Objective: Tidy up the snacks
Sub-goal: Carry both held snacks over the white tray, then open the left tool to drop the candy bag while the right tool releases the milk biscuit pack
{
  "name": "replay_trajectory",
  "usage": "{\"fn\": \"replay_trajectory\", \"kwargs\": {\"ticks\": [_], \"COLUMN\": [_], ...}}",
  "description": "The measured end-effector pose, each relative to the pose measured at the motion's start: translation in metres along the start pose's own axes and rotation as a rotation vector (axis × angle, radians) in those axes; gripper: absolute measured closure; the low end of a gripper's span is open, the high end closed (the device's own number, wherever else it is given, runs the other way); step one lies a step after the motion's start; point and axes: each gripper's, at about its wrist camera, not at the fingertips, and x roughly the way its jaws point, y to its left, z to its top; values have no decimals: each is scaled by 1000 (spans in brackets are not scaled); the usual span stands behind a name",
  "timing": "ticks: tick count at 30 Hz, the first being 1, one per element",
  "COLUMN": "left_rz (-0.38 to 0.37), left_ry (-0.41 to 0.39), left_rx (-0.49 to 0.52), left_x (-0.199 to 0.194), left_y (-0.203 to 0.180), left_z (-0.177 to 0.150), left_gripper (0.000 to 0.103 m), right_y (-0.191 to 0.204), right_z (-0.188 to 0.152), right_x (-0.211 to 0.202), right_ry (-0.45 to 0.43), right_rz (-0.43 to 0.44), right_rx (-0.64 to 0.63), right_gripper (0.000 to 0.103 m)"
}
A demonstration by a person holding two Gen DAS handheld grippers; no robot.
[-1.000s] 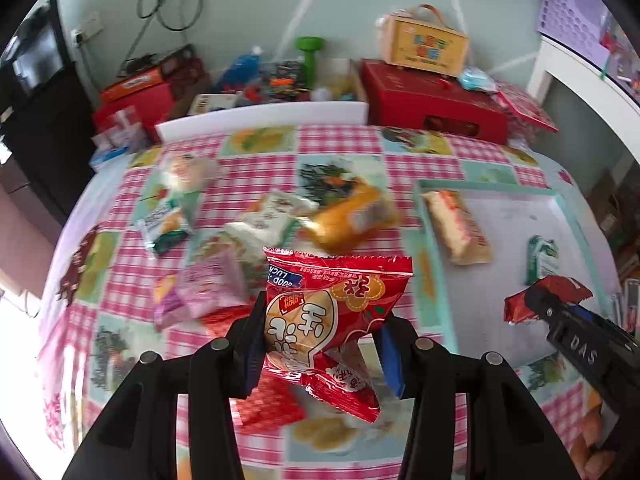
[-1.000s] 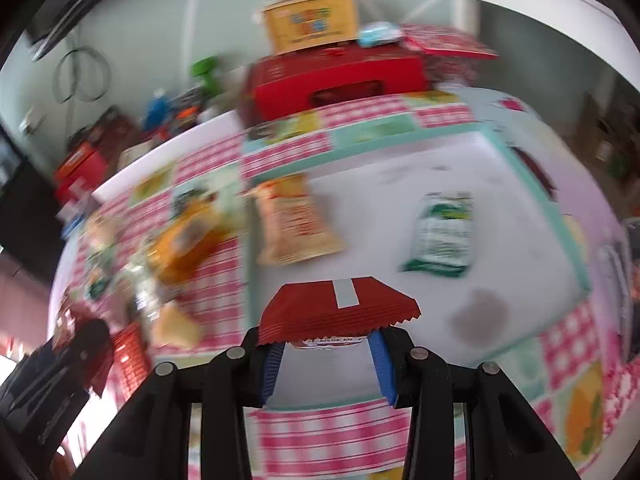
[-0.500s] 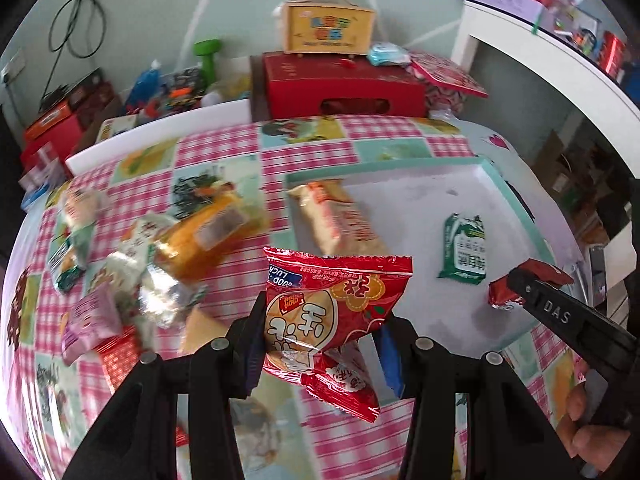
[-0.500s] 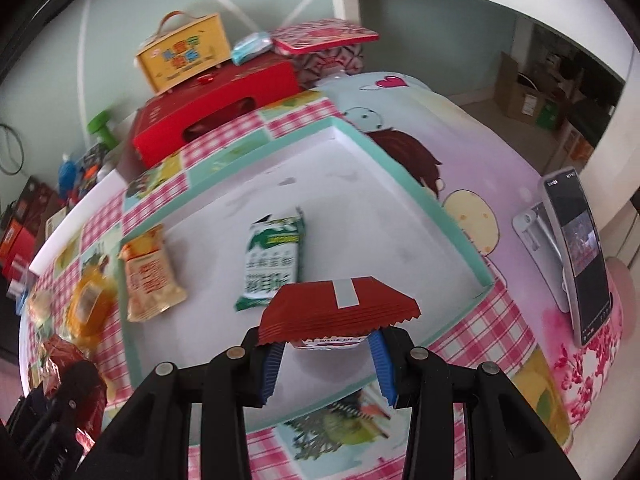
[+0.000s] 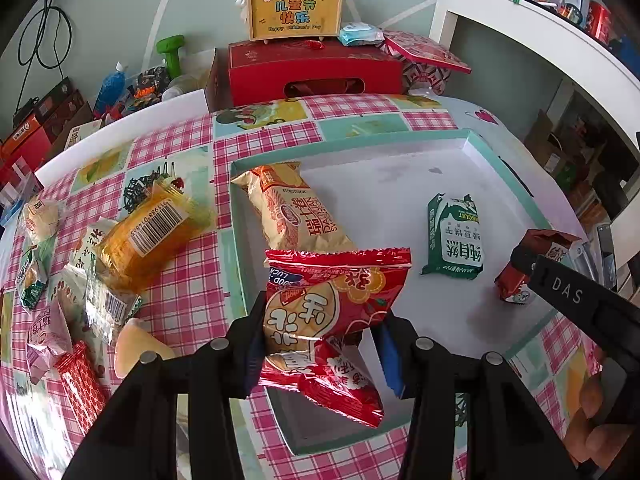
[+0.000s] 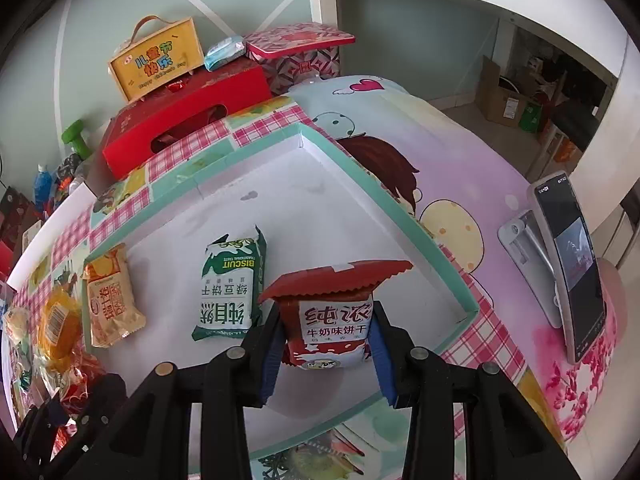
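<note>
My left gripper [image 5: 320,344] is shut on a red corn-snack packet [image 5: 332,304], with a smaller red packet [image 5: 340,392] hanging under it, above the near left part of the teal-rimmed white tray [image 5: 400,184]. My right gripper [image 6: 324,344] is shut on a red milk-biscuit packet [image 6: 332,320] low over the tray's near right part [image 6: 380,200]; it also shows in the left wrist view [image 5: 520,276]. A yellow Swiss-roll packet [image 5: 296,212] and a green biscuit packet [image 5: 456,236] lie in the tray.
Several loose snacks lie on the checked cloth left of the tray, among them an orange cake packet [image 5: 152,228]. A red box [image 5: 316,72] with a yellow case [image 5: 296,12] stands behind. A phone on a stand [image 6: 568,260] is right of the tray.
Both grippers have swung right from the snack pile to over the tray, still holding their packets. The right gripper's packet has tipped so that its label now shows.
</note>
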Motion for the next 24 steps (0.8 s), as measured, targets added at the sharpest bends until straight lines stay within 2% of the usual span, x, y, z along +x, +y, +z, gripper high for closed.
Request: {"fn": "replay_trajectory", "kwargs": {"ticks": [6,12,21,24], "left_rz": [-22,-35,-22,-30], "left_ry": [-38,2,41,44], "left_rx": [18,44,46,39], "left_x": [-14,-2,11,11], "left_y": [-8,-19,-20,-19], "left_z": [4,0,-5,-4], "left_gripper": [53,53,53,50], "right_y": [-2,3,8,6], "right_z": [1,2,0,0], "right_x": [-1,-6,0,0], "right_ry": [-8,-34,-16,-14], "right_rz": [5,24,23,28], "right_rx": [10,-2,-27,-22], "right_gripper": [61,61,59,59]}}
